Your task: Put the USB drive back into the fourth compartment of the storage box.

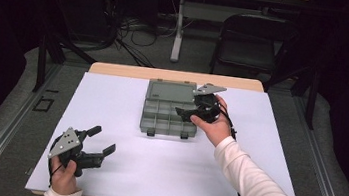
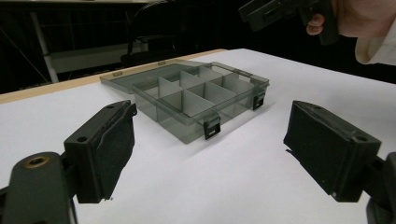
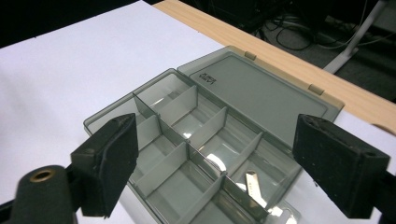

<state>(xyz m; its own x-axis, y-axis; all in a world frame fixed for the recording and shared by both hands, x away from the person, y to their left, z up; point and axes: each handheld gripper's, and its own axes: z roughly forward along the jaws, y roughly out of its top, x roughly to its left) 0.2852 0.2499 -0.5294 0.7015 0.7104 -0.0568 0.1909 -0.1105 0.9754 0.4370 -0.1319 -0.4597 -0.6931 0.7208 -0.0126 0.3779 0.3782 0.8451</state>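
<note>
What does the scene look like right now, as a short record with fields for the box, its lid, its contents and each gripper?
box: grey see-through compartment box on the white table
lid: open, lying flat behind the box
contents: one small metal piece in a compartment; the others look empty
left gripper: open, holding nothing, near the table's front left
right gripper: open, holding nothing, above the box's right side

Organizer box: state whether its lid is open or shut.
Open. The organizer box has its lid folded back flat on the table, compartments exposed.
</note>
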